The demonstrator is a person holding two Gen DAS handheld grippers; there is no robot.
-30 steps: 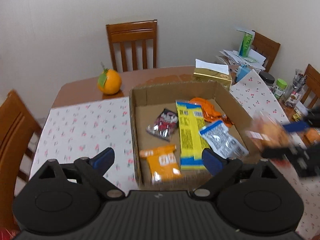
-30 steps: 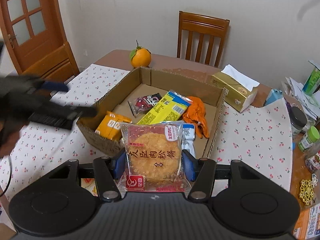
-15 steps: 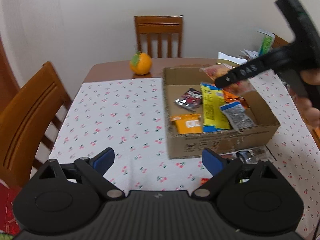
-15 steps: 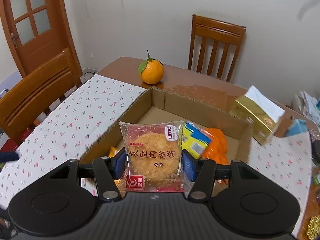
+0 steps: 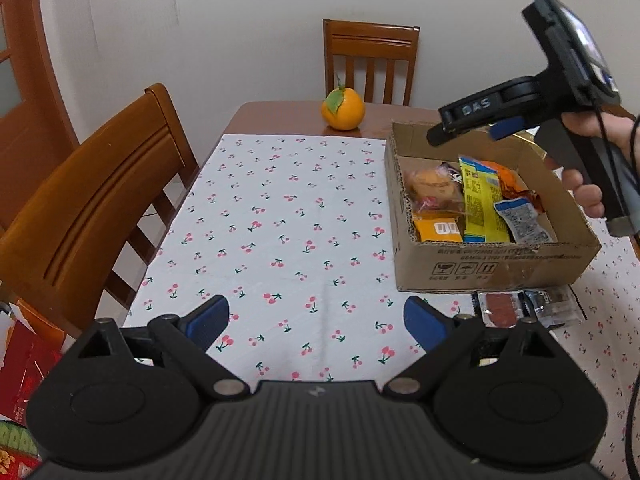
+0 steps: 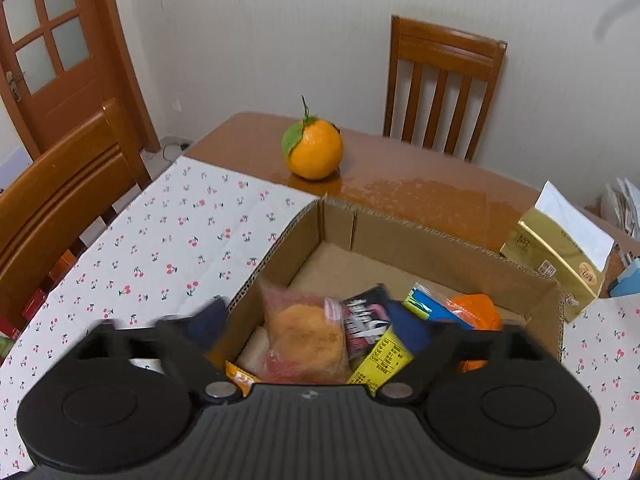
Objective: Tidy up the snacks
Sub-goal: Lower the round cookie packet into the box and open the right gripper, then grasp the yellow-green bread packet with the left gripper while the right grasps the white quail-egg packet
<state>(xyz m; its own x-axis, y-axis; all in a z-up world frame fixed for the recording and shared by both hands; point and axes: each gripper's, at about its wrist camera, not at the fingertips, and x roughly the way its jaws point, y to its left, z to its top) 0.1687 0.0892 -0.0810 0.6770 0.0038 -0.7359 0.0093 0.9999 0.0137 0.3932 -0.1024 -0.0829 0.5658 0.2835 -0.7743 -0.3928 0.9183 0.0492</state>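
A cardboard box (image 5: 496, 268) stands on the cherry-print cloth and holds several snack packets. The round cookie packet (image 6: 306, 340) lies loose in the box's near left part; it also shows in the left wrist view (image 5: 432, 192). My right gripper (image 6: 314, 326) hovers open over the box, empty; in the left wrist view it (image 5: 464, 120) hangs above the box's far side. My left gripper (image 5: 316, 320) is open and empty over the cloth, left of the box. Two snack packets (image 5: 524, 308) lie on the cloth in front of the box.
An orange (image 6: 314, 154) sits on the bare wooden table beyond the box. A gold tissue box (image 6: 560, 252) stands at the right. Wooden chairs stand at the left side (image 5: 100, 200) and at the far end (image 5: 370, 60). A door (image 6: 52, 52) is at far left.
My right gripper opened and let go of the cookie packet, which now lies in the box. My left gripper drew further back and left from the box.
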